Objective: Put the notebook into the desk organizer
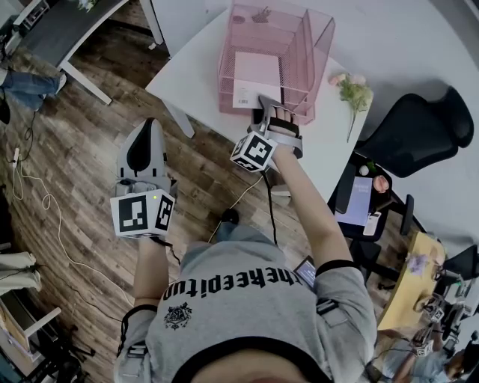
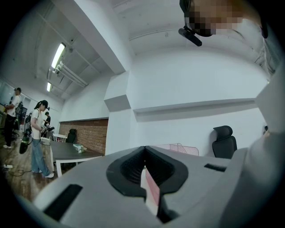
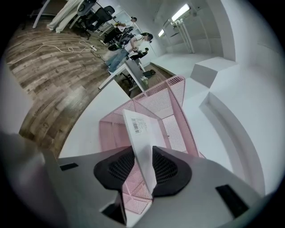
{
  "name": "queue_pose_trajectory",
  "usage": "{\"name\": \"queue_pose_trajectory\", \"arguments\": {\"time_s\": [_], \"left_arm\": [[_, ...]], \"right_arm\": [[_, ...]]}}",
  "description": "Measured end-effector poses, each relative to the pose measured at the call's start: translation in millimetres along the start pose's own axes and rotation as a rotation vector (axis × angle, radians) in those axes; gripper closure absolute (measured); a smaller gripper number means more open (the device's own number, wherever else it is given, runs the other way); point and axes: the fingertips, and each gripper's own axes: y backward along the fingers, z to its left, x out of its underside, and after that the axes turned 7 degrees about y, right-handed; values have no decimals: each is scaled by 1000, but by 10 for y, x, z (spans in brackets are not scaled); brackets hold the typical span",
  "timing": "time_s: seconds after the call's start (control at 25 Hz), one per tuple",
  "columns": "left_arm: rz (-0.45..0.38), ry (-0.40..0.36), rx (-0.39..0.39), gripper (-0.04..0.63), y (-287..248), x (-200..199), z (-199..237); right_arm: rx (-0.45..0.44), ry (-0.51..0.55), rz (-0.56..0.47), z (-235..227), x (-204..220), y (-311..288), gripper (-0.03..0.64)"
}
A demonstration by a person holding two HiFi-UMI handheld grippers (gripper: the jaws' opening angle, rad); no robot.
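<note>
A pink wire-mesh desk organizer (image 1: 303, 41) stands on the white table (image 1: 397, 45). The white-covered notebook (image 1: 257, 78) leans inside it, barcode label toward me. My right gripper (image 1: 271, 106) is at the notebook's near edge. In the right gripper view the notebook (image 3: 141, 138) stands between the jaws of that gripper (image 3: 143, 168), with pink mesh (image 3: 171, 95) showing in a gap beside the left pad, so the jaws are open around it. My left gripper (image 1: 145, 127) hangs over the wood floor, left of the table, pads together and empty (image 2: 144, 168).
A flower sprig (image 1: 353, 93) lies on the table right of the organizer. A black office chair (image 1: 419, 131) stands to the right. Cables (image 1: 45, 202) run over the floor, a dark table (image 1: 67, 22) is at the upper left, and people (image 2: 38, 133) stand far off.
</note>
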Motion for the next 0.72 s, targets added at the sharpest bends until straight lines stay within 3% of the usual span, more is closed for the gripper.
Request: {"name": "queue_pose_trajectory", "arguments": {"time_s": [0.36, 0.72], "left_arm": [[6, -3, 7, 591, 27, 33, -65], [-10, -2, 24, 591, 70, -3, -103]], "right_arm": [[-5, -14, -30, 48, -24, 81, 494], [-83, -164, -71, 124, -141, 316, 495]]}}
